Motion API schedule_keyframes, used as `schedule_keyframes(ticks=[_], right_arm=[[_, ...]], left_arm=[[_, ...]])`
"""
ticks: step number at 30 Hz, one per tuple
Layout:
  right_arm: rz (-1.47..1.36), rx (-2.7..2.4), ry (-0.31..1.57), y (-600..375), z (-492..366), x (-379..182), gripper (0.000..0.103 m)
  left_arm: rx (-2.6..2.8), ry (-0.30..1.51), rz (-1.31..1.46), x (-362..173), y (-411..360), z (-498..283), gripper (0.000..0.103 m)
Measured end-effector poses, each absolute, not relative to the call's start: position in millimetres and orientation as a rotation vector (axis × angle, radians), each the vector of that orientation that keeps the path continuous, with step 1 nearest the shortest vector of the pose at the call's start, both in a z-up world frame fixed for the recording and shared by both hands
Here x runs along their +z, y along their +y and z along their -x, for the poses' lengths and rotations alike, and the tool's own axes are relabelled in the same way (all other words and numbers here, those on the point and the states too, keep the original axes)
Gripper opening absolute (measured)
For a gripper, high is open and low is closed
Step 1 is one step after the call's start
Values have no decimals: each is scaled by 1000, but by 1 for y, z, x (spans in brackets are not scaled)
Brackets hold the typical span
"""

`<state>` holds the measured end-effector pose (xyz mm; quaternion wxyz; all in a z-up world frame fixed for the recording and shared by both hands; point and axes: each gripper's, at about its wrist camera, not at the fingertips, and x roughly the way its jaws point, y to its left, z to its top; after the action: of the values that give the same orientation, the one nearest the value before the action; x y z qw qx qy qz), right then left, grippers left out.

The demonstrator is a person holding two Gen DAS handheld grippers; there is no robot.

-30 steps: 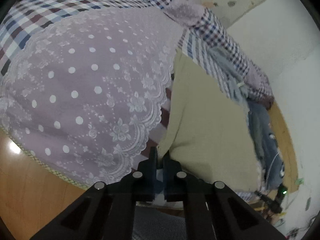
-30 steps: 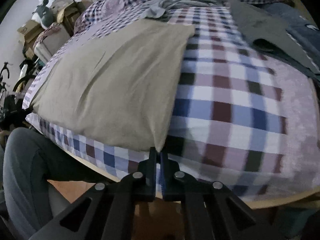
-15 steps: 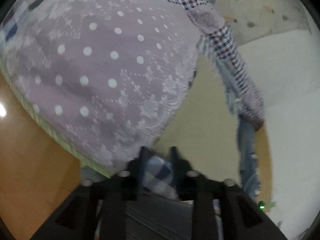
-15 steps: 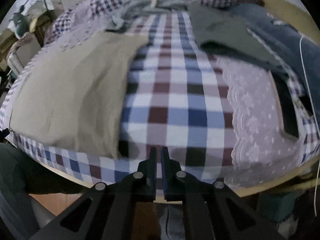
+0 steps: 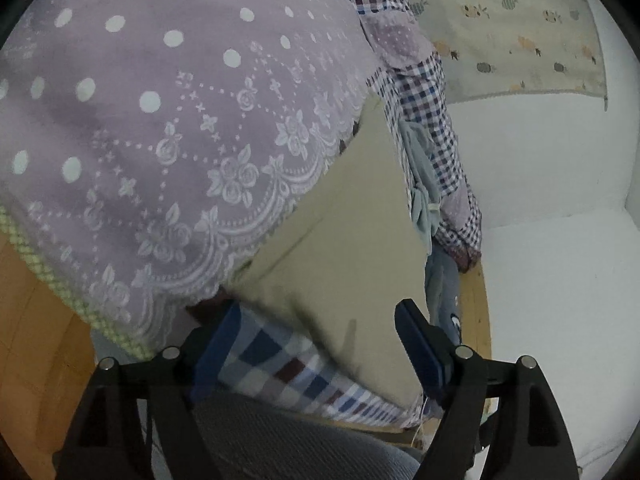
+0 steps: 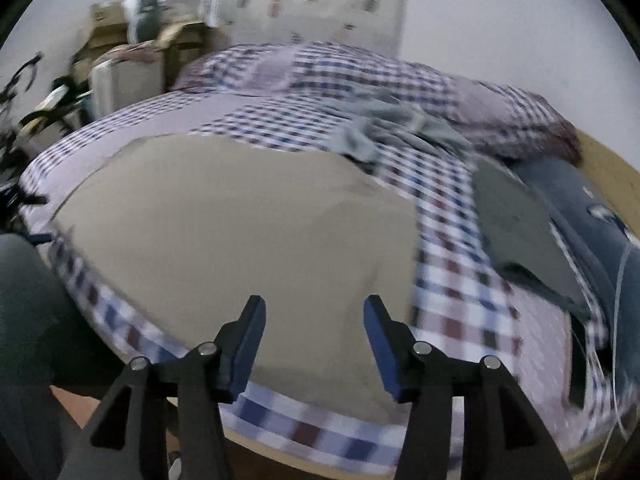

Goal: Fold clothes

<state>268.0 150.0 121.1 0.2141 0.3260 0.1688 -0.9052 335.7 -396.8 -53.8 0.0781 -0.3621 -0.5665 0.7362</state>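
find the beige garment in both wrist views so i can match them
Left wrist: the beige garment runs from centre to lower middle, between the open left gripper fingers, beside the lilac lace cover.
Right wrist: it fills the centre and lower left, ahead of the open right gripper.
Shared landmark: the checked bedsheet under it.

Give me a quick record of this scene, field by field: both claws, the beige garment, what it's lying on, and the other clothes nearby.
left claw: open, holding nothing
right claw: open, holding nothing
beige garment: spread flat near the bed's front edge, not gripped
surface: checked bedspread
lilac lace cover: beside the beige garment in the left wrist view
dark grey garment: lying flat, to the right of the beige one
crumpled grey garment: farther back on the bed
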Motion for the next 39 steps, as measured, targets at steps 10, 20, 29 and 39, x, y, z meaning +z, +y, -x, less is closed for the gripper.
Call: schedule_keyframes(ticks=[10, 20, 29, 39], right_arm=[[-671, -2310, 617, 31, -277, 123, 80], [-380, -2040, 912, -109, -328, 82, 82], [-169, -1996, 1094, -179, -364, 17, 82], [-178, -1998, 1164, -229, -353, -11, 23]], left_arm=[[2177, -1704, 907, -28, -392, -320, 83], [2209, -1725, 1100, 12, -424, -322, 69], [2183, -1772, 1076, 6, -416, -320, 69], [2155, -1811, 1060, -4, -404, -316, 70]])
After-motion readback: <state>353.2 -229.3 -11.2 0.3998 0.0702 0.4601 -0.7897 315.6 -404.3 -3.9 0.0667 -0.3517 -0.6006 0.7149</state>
